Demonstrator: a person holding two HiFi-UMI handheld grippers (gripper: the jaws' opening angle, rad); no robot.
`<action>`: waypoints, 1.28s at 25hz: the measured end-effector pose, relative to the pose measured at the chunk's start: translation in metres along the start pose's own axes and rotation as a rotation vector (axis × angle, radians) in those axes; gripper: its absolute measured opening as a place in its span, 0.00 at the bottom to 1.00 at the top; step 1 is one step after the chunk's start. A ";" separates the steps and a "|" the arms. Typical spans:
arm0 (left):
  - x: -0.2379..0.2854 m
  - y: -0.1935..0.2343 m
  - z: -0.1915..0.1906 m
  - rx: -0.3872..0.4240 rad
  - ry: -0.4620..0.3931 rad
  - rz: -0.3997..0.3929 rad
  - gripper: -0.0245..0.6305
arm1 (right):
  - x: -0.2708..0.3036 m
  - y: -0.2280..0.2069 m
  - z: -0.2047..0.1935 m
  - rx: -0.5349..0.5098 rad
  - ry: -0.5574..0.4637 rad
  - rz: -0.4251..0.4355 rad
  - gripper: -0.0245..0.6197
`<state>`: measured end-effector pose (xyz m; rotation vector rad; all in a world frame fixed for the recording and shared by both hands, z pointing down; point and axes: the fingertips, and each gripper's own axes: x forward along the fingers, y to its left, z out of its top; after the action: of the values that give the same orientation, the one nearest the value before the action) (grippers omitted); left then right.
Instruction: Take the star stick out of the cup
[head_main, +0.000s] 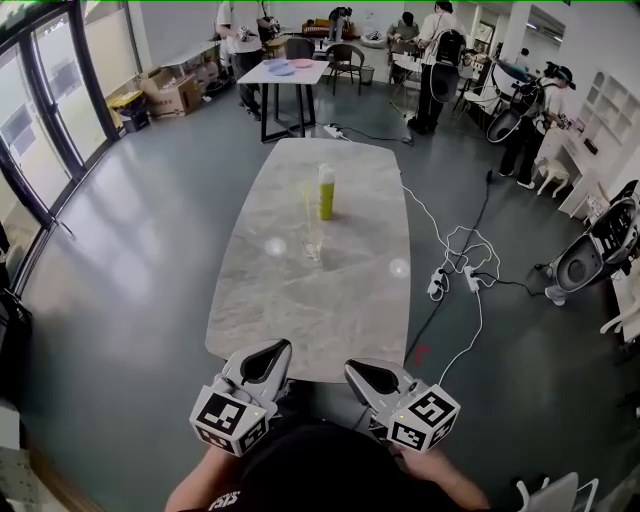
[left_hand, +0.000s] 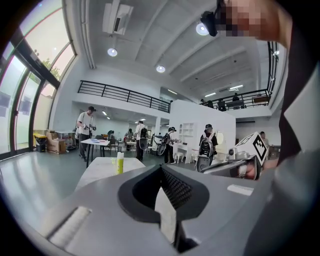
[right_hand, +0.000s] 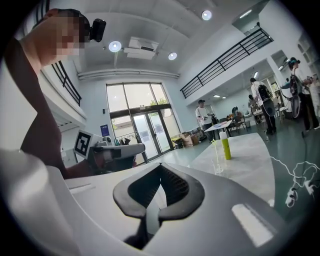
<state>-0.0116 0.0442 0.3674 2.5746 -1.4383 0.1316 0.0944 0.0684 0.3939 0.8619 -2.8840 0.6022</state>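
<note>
A long grey marbled table (head_main: 300, 300) stands on a glossy grey floor in a big open hall; at its near edge the left gripper (head_main: 268, 356) and the right gripper (head_main: 364, 374) hang side by side, each with its jaws pressed together and nothing between them.

Well ahead, about mid-table, stands a clear cup (head_main: 314, 247); the thin yellow star stick (head_main: 309, 212) rises from it, leaning slightly; a yellow-green bottle (head_main: 326, 192) stands just beyond.

The likely trouble: the cup looks light and see-through, so a jaw arriving low could clip its rim and tip it; a pull at a slant, not along the stick, might drag the cup over the smooth top; the stick is so thin that the pads may close beside it; a wide reach could also knock the bottle.

Right of the table a white cable and power strip (head_main: 437, 283) trail on the floor; farther off are a second table (head_main: 283, 72), several people (head_main: 437, 60) and tall windows (head_main: 50, 90) at the left.
</note>
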 end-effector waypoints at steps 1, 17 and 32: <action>0.003 0.004 0.000 -0.006 0.002 0.002 0.04 | 0.002 -0.001 0.000 0.004 0.006 0.004 0.06; 0.116 0.108 0.041 -0.026 -0.023 -0.075 0.04 | 0.104 -0.075 0.036 0.037 0.060 -0.045 0.06; 0.215 0.210 0.031 -0.045 0.035 -0.198 0.23 | 0.220 -0.125 0.059 0.048 0.134 -0.123 0.06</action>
<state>-0.0777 -0.2486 0.3984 2.6457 -1.1530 0.1143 -0.0204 -0.1630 0.4222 0.9577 -2.6853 0.6908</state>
